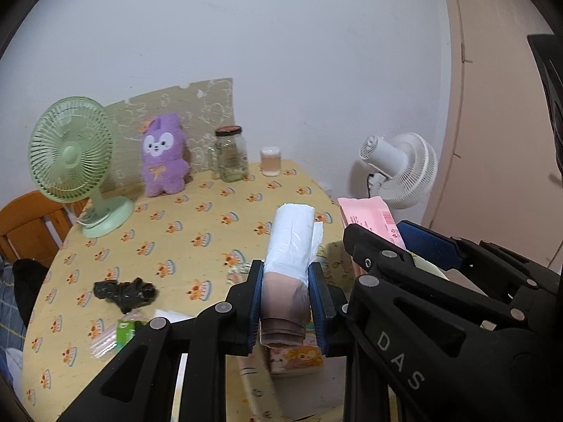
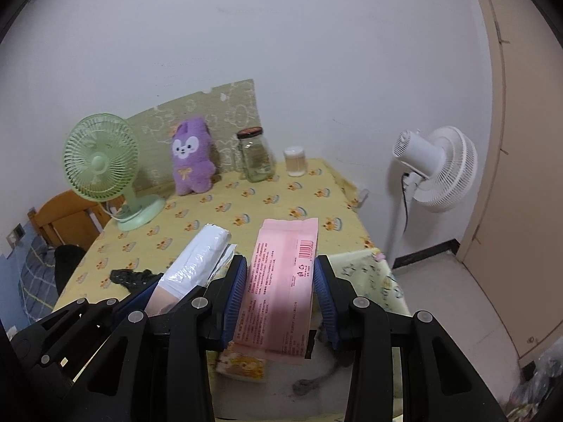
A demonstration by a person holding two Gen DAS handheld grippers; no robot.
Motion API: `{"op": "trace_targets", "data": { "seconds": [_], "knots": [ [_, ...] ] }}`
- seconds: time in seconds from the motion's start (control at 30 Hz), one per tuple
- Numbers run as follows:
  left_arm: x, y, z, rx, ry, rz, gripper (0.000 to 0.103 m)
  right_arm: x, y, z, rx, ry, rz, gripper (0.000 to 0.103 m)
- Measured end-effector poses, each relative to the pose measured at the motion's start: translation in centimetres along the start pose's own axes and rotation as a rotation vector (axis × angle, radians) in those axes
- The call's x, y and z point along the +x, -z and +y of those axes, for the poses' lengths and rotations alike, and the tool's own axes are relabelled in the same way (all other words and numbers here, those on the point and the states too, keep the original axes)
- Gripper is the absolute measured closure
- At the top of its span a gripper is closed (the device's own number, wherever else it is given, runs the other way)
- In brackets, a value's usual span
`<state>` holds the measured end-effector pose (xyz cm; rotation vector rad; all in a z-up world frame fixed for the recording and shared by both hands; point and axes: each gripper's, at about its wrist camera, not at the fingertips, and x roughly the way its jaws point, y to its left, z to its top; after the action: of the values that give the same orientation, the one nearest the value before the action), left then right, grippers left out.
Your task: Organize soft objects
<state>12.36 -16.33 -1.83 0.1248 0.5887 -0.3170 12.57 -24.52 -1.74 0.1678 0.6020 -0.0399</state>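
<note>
My left gripper (image 1: 285, 281) is shut on a white plastic roll (image 1: 292, 235), held above the table's near edge; the roll also shows in the right wrist view (image 2: 200, 256). My right gripper (image 2: 279, 274) is shut on a flat pink packet (image 2: 281, 281), held just right of the roll; the packet also shows in the left wrist view (image 1: 369, 218). A purple plush bunny (image 1: 163, 154) stands at the back of the yellow tablecloth (image 1: 211, 211). A crumpled black soft item (image 1: 125, 293) lies near the front left.
A green desk fan (image 1: 75, 161) stands back left. A glass jar (image 1: 230, 154) and a small container (image 1: 271, 161) stand at the back. A white floor fan (image 2: 436, 165) is right of the table. A patterned box (image 1: 299, 355) and a green packet (image 1: 125, 330) lie near the front edge.
</note>
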Motion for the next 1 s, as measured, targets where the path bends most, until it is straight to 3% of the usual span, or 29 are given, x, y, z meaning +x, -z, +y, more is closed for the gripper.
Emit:
{"op": "trace_targets", "data": {
  "seconds": [0.2, 0.33, 0.4, 0.6, 0.9, 0.93, 1.0],
  "knots": [
    [1.5, 0.3, -1.4, 0.028, 0.026, 0.039, 0.076, 0.8, 0.7, -1.8, 0.036, 0.033, 0.031, 0.060],
    [2.1, 0.6, -1.9, 0.050, 0.028, 0.059, 0.058, 1.3, 1.3, -2.5, 0.049, 0.047, 0.050, 0.060],
    [2.4, 0.7, -2.0, 0.056, 0.033, 0.069, 0.043, 1.6, 1.4, -2.8, 0.056, 0.048, 0.058, 0.060],
    [2.7, 0.9, -1.8, 0.067, -0.005, 0.091, 0.029, 2.4, 1.7, -2.7, 0.054, 0.030, 0.080, 0.060],
    [2.8, 1.5, -0.7, 0.070, -0.045, 0.123, 0.025, 3.1, 2.2, -1.5, 0.031, 0.005, 0.113, 0.057],
    [2.6, 1.6, -0.6, 0.070, -0.044, 0.122, 0.024, 3.1, 2.2, -1.4, 0.027, 0.006, 0.113, 0.056],
    [2.4, 1.7, -0.4, 0.067, -0.032, 0.116, 0.019, 2.9, 2.2, -1.2, 0.024, -0.002, 0.106, 0.027]
  ]
}}
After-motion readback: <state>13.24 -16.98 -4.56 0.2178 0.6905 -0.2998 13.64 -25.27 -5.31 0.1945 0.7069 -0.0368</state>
